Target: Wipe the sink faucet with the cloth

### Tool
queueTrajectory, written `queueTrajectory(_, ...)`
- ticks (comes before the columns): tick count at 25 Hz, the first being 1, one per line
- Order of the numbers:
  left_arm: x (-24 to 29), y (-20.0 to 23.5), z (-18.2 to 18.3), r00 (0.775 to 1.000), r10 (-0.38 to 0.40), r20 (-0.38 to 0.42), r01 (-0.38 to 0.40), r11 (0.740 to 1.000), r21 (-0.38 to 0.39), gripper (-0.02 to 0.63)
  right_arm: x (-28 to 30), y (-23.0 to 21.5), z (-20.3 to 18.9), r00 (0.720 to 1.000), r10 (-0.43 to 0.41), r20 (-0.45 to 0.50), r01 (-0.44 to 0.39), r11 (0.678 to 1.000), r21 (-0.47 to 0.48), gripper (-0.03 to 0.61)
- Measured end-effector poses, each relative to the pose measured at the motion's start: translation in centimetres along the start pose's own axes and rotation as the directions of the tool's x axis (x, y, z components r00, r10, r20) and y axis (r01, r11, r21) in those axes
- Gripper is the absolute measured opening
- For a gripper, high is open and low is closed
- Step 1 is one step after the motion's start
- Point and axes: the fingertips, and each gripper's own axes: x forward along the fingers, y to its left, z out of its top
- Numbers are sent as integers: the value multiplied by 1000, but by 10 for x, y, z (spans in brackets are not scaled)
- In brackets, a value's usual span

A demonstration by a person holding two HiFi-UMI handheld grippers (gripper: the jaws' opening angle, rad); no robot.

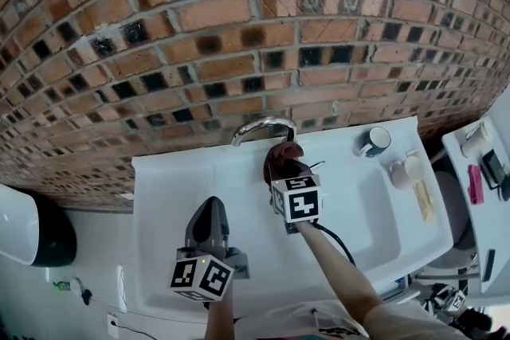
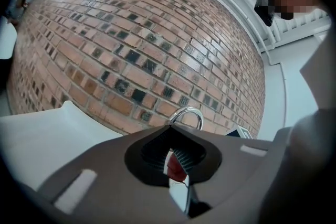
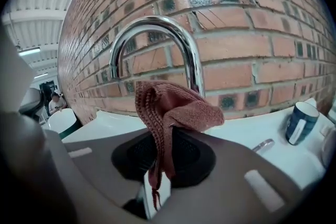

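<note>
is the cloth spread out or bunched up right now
Bunched up: the cloth is pinched as a folded wad in the right gripper, its top flopping over before the faucet.

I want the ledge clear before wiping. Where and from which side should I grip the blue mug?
Pinch the mug across its round wall just below the rim, coming down from above on the basin side. It stands upright and open on the sink ledge, and the brick wall close behind blocks a rear approach.

brick wall (image 1: 239, 28) tight behind faucet (image 1: 263, 126), mug (image 1: 374, 141) to r, basin (image 1: 167, 195) l side open
</note>
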Motion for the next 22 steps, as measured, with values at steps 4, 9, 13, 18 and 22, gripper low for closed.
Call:
queueTrajectory(4, 5, 7, -6, 1000, 18, -18, -18, 1000, -7, 5, 4, -7, -9, 1000, -3, -21, 3, 1000, 25, 46)
queueTrajectory(9, 13, -1, -11, 1000, -18, -23, 18, 1000, -6, 5, 7, -8, -12, 1000, -3, -24, 3, 1000, 22, 46)
queueTrajectory(13, 14, -3, -12, 999, -24, -24, 24, 1000, -1, 5, 6, -8, -12, 1000, 14, -24, -14, 999, 33, 46)
queueTrajectory(18, 10, -8, 5, 1000, -20, 5, 20, 999, 26, 5, -23, 3, 10, 995, 65, 70, -69, 997, 47, 46)
queueTrajectory(22, -3, -22, 30, 997, -43, 63, 40, 998, 53, 5, -82, 16, 43, 972, 112, 205, -124, 991, 48, 46)
